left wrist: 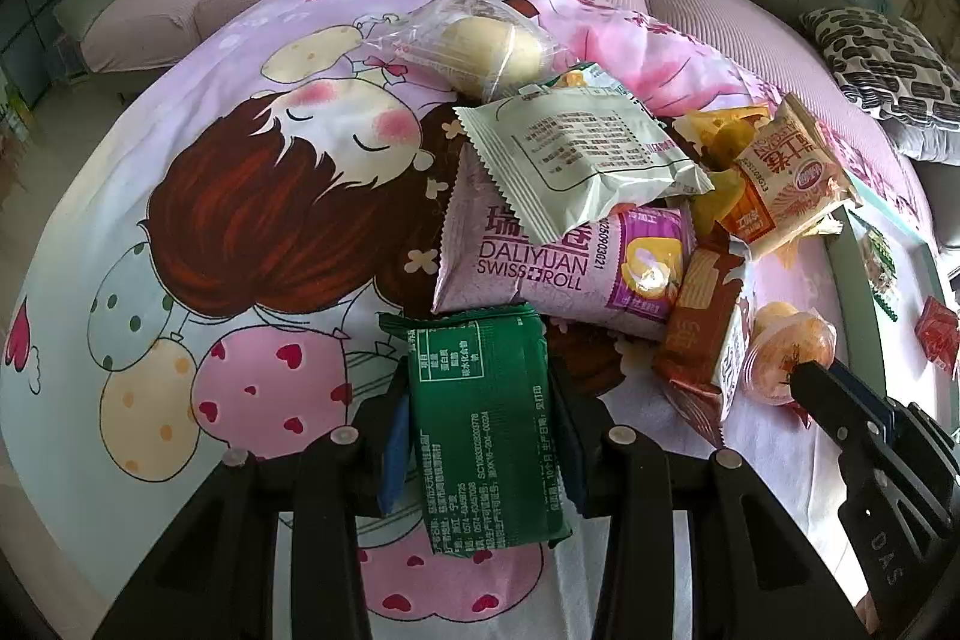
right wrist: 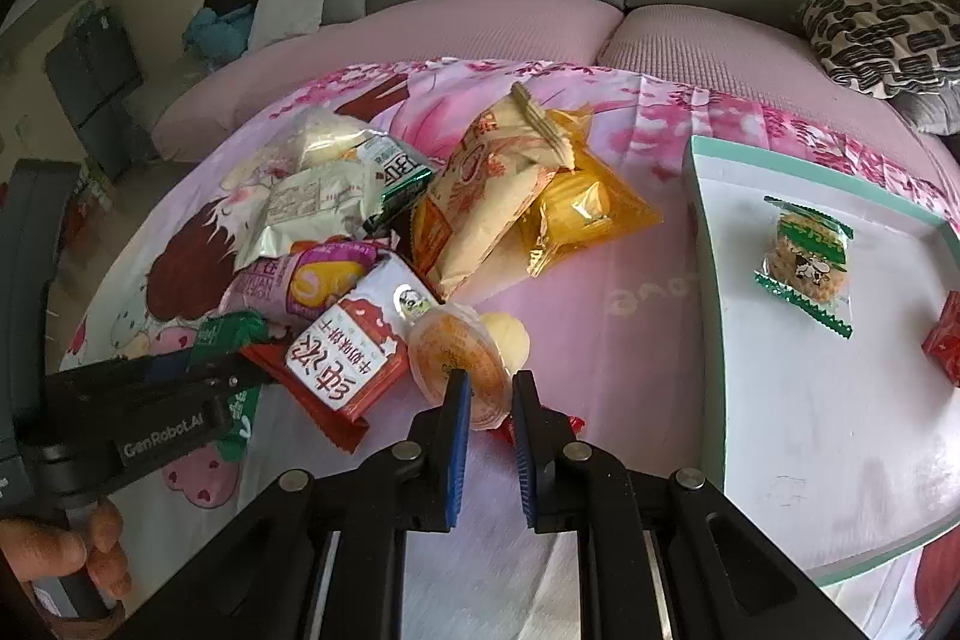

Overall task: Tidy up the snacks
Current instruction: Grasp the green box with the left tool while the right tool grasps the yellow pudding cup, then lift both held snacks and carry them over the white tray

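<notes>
Left gripper (left wrist: 480,400): clenched on the green packet (left wrist: 486,436), pads against both its long edges, at the near edge of the snack pile. Right gripper (right wrist: 487,382): jaws clamped on the rim of the orange jelly cup (right wrist: 459,367), beside the red-and-white biscuit packet (right wrist: 348,358). Pile: pink Swiss-roll packet (left wrist: 540,262), pale green packet (left wrist: 582,148), yellow packet (right wrist: 582,208), all on the cartoon-print cloth (left wrist: 240,220). Right of the pile: white tray (right wrist: 810,400), holding a green-wrapped rice cake (right wrist: 804,262).
</notes>
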`<state>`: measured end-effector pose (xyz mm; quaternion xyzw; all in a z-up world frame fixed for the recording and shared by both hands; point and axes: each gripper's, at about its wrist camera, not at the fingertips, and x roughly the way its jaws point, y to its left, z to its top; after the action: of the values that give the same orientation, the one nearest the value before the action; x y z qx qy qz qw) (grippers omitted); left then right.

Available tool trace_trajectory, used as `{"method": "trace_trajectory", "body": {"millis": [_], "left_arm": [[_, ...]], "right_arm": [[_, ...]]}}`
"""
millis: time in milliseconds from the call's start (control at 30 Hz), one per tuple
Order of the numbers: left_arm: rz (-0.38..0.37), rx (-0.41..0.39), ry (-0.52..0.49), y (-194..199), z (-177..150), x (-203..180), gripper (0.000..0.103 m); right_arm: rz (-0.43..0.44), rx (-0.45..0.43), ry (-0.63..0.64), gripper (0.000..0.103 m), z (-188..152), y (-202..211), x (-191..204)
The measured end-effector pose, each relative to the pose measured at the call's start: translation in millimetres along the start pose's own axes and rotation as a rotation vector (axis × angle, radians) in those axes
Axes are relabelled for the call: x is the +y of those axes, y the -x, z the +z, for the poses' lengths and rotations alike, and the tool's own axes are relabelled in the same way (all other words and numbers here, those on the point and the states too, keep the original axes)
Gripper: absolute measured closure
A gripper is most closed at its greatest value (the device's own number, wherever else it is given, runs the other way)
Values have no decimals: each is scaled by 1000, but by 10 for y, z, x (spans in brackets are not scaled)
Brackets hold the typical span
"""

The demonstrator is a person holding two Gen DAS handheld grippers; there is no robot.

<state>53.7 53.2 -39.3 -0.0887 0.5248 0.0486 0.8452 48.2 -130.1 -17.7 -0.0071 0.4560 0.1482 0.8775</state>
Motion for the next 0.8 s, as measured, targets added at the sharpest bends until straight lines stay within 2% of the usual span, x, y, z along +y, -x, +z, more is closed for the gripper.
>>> {"method": "trace_trajectory", "body": {"millis": [400, 533, 600, 700, 767, 800], "left_arm": [[-3, 1, 3, 1, 5, -2, 61], [-3, 1, 2, 1, 5, 0, 61], [-4, 1, 3, 1, 5, 0, 61], [-2, 1, 2, 0, 5, 1, 61], [-1, 2, 2, 3, 3, -3, 61], [-1, 2, 1, 3, 2, -3, 61]], "right_arm": [[48, 19, 13, 84, -26, 86, 85], [105, 30, 3, 83, -30, 93, 89], [97, 25, 7, 82, -34, 93, 92], [84, 28, 10, 74, -41, 64, 90], [66, 27, 19, 57, -33, 39, 84], [57, 24, 24, 52, -31, 25, 81]]}}
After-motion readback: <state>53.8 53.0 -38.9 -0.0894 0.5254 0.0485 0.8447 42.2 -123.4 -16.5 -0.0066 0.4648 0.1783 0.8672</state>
